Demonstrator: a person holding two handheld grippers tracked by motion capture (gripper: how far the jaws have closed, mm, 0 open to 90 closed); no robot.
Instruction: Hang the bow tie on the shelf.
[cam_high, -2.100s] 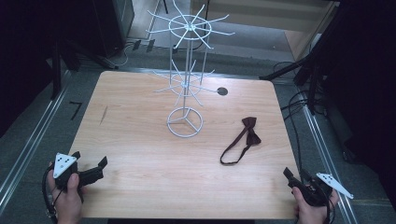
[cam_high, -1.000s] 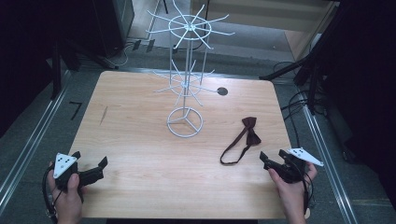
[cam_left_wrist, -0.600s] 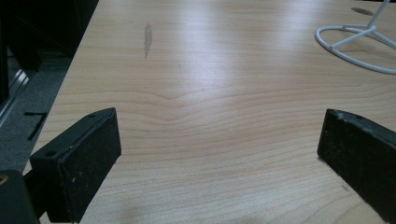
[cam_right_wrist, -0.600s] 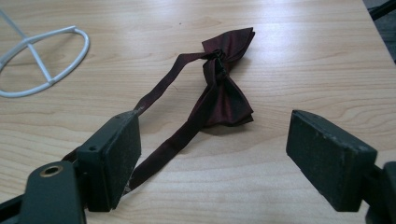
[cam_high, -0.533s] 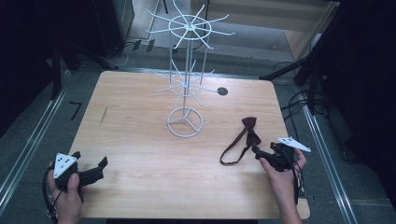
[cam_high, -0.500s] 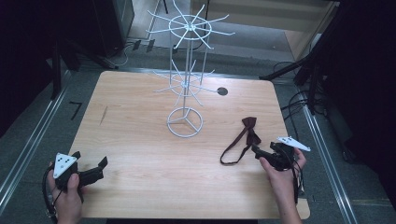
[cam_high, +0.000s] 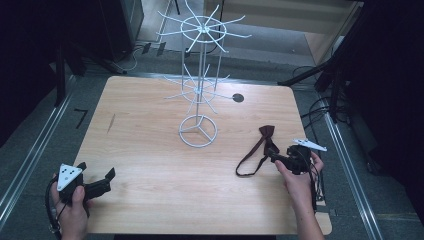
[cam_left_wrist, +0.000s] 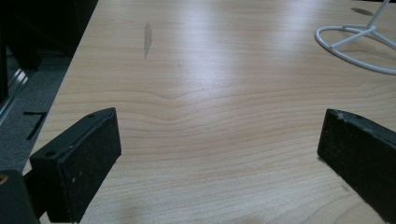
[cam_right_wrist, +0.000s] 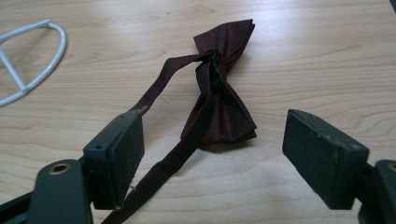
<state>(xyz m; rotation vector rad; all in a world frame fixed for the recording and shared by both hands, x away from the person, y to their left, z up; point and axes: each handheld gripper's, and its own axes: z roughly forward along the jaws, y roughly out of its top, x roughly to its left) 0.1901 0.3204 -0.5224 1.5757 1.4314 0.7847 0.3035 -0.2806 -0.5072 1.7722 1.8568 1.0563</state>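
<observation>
A dark red bow tie (cam_high: 266, 135) with a thin strap lies flat on the wooden table (cam_high: 150, 150), right of the middle. My right gripper (cam_high: 274, 154) sits low at its near end. In the right gripper view the bow (cam_right_wrist: 224, 88) lies between my right gripper's (cam_right_wrist: 212, 149) jaws. The jaws have just been closing a little, and the pads stand apart from the cloth. The strap runs past the left pad (cam_right_wrist: 119, 154). My left gripper (cam_high: 96, 170) rests open at the front left corner, nothing between its jaws (cam_left_wrist: 219, 154).
A white wire display stand (cam_high: 199, 90) with two tiers of hooks rises from a ring base (cam_high: 198, 131) at the table's centre back. A small black disc (cam_high: 238, 98) lies behind it. Cables and dark stands crowd the floor at the right.
My right gripper has travelled from the table's front right corner toward the bow tie and now straddles its near end. The left gripper has stayed where it was.
</observation>
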